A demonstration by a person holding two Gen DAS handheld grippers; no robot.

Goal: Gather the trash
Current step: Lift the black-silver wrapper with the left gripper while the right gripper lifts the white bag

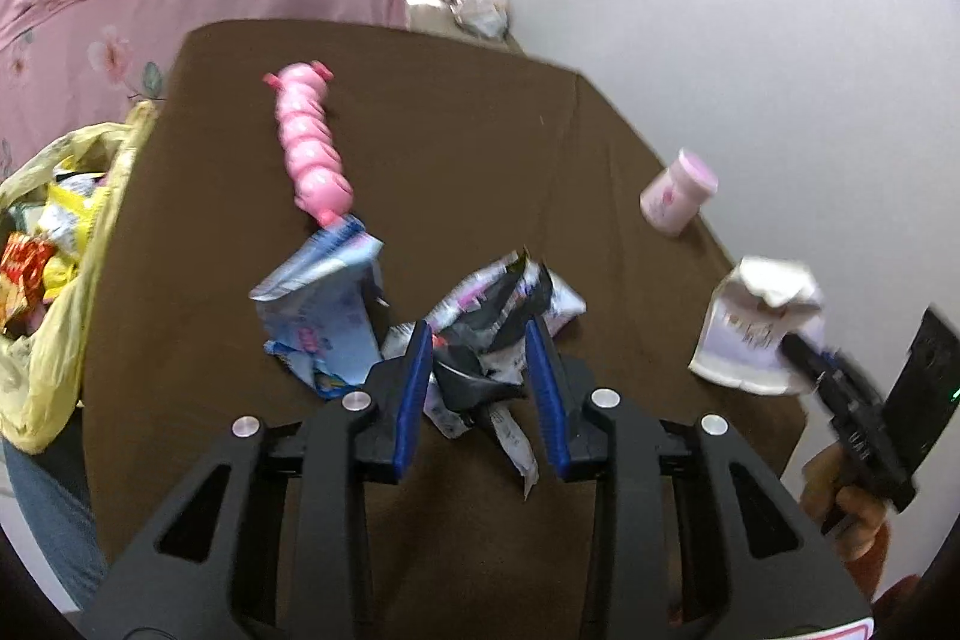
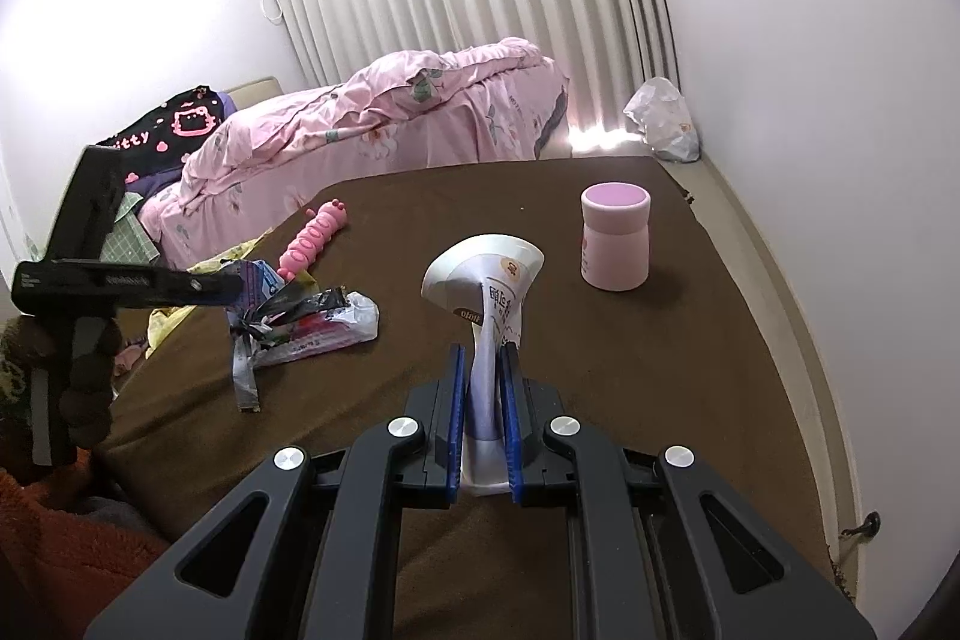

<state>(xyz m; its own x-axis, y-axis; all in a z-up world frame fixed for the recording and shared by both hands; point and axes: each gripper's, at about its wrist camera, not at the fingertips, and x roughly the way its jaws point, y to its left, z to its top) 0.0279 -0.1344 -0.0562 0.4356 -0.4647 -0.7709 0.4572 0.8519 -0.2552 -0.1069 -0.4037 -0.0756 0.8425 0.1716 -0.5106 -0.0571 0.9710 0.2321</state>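
- On the brown table (image 1: 456, 112), spread wide: loose trash, a pink caterpillar toy (image 1: 312, 148) toward the far left, an upright pink jar (image 2: 615, 238) toward the far right with its lid on, contents unseen.
- At the left edge of the table: yellow trash bag (image 1: 54, 280), mouth gaping, already holding yellow and red snack wrappers — by the look of it the collecting point, with the task partly done.
- Far off on the floor by the curtain: a clear plastic bag (image 2: 663, 118), contents too blurred to tell.
- Near centre: crumpled black-and-white wrapper (image 1: 498, 316), lying between the blue pads of the left hand-held gripper (image 1: 483, 376); jaws partway in, flanking it, not plainly pressing yet. Judged as the grasp step on this piece.
- Just left of that, touching it: pale blue wrapper (image 1: 324, 316), not yet collected.
- At the near right: squashed white paper cup (image 2: 486, 304), clenched flat in the right hand-held gripper (image 2: 485, 370) and lifted off the table, seemingly waiting for the bag.
- Next move, as a judgement: close fully on the crumpled wrapper, lift clear without dragging the blue one, carry left to the yellow bag and release over its mouth; thin foil likely to slip from a loose pinch.
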